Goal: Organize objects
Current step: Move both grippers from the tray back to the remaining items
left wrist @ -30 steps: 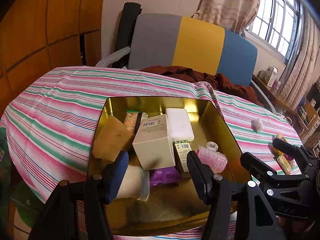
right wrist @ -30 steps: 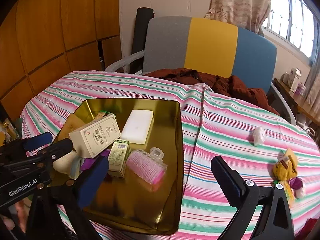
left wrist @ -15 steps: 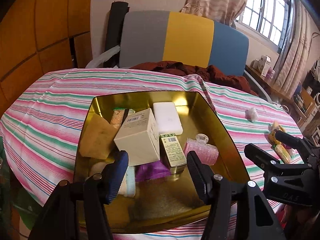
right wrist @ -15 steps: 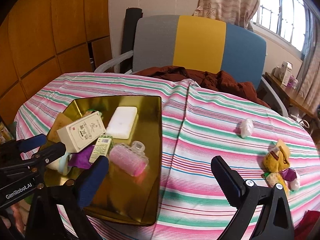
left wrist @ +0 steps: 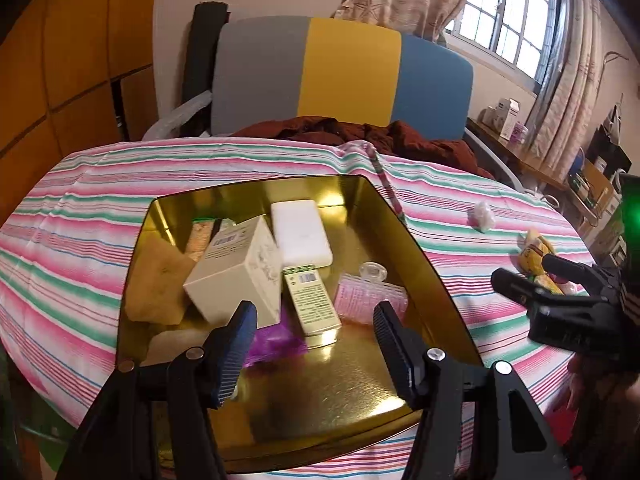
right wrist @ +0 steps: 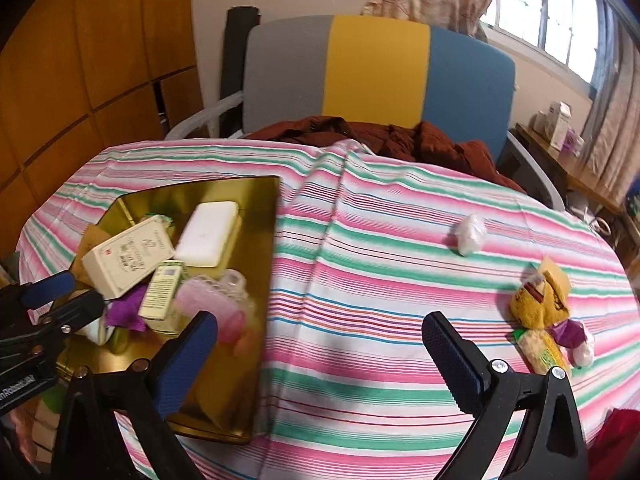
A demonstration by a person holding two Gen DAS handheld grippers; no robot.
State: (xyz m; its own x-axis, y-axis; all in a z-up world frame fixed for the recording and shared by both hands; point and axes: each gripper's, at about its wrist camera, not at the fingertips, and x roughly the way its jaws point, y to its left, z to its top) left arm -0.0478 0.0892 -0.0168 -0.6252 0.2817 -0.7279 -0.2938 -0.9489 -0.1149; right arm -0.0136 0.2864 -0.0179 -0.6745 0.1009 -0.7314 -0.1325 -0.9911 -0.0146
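While both jaws gape empty, I hold the left gripper (left wrist: 310, 336) over the filled gold metal tray (left wrist: 424, 256); the right gripper (right wrist: 320, 344) faces strays, a yellow plush toy (right wrist: 540, 300), on the striped tabletop (right wrist: 360, 280).

A tray (right wrist: 272, 240) holding boxes (right wrist: 128, 256) sits at the left of the worktop (right wrist: 380, 280), a wad (right wrist: 470, 234) and plush toy (right wrist: 540, 300) lying far right, chair (right wrist: 376, 72) behind.

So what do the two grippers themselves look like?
Both match: black angular plastic frames with silver screw heads, each with two fingers carrying ribbed blue pads. Left gripper; right gripper. The left one's body, seen in the right wrist view, bears partly cut-off white lettering.
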